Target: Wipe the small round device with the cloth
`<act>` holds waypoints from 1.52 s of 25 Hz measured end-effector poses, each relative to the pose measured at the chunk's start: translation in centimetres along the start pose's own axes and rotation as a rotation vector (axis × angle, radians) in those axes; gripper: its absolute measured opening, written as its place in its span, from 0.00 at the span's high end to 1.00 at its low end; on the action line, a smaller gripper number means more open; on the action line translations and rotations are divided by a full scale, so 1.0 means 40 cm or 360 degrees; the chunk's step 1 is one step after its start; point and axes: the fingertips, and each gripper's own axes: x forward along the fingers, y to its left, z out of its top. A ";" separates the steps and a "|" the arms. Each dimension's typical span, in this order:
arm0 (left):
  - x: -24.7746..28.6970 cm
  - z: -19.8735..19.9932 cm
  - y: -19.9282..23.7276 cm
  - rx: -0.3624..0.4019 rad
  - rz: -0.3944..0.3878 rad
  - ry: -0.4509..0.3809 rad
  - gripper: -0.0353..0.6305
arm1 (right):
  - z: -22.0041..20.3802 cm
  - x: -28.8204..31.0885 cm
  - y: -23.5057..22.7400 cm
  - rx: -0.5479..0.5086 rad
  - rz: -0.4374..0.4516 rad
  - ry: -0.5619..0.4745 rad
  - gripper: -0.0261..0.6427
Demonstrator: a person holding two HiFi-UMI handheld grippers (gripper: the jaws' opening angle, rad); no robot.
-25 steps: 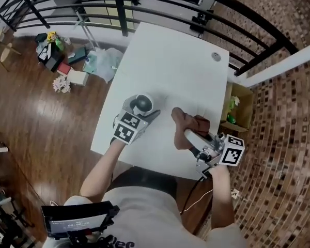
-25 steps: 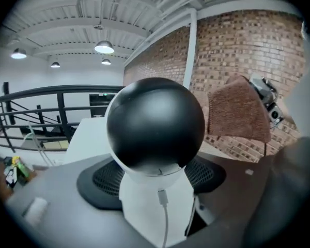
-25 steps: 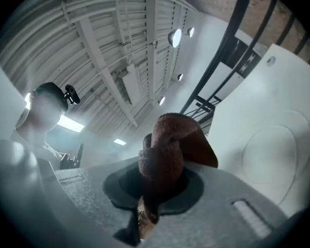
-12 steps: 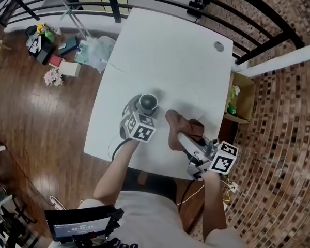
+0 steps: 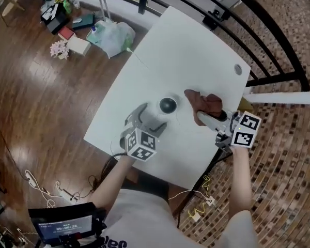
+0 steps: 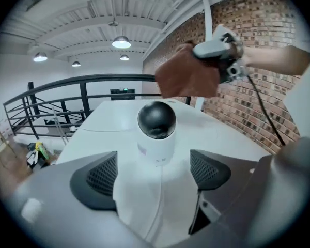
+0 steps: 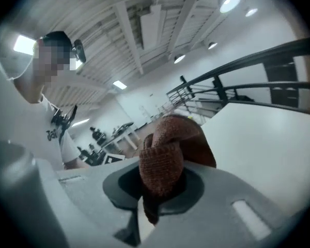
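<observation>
Pinching knitted cloth (image 7: 163, 156), glossy round-topped device (image 6: 156, 133)

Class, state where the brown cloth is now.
In the head view, the brown cloth is clamped in the right gripper, over the white table, just right of the small round device.

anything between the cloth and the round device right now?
Nothing visible. Only bare table shows between the cloth, clamped in the right gripper, and the small round device. The left gripper sits on the device's opposite side. Its jaws have just been opening, with the device ahead of them, untouched.
</observation>
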 end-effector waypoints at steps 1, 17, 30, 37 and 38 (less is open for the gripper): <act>-0.020 0.015 -0.006 0.0006 0.0007 -0.0031 0.28 | 0.016 0.033 -0.020 -0.0057 0.0089 0.0124 0.92; 0.015 0.270 -0.077 0.0260 -0.0009 -0.0273 0.53 | -0.096 0.478 -0.064 -0.0683 0.1409 0.1919 0.92; 0.013 0.272 -0.060 0.0182 0.0110 -0.0296 0.59 | -0.230 0.416 0.023 -0.0439 0.1659 0.2686 0.93; 0.019 0.263 -0.059 0.0183 0.0105 -0.0288 0.60 | -0.164 0.436 -0.105 -0.0136 0.1341 0.2243 0.93; 0.021 0.264 -0.060 0.0180 0.0105 -0.0288 0.60 | -0.157 0.426 -0.119 -0.0090 0.1317 0.2197 0.93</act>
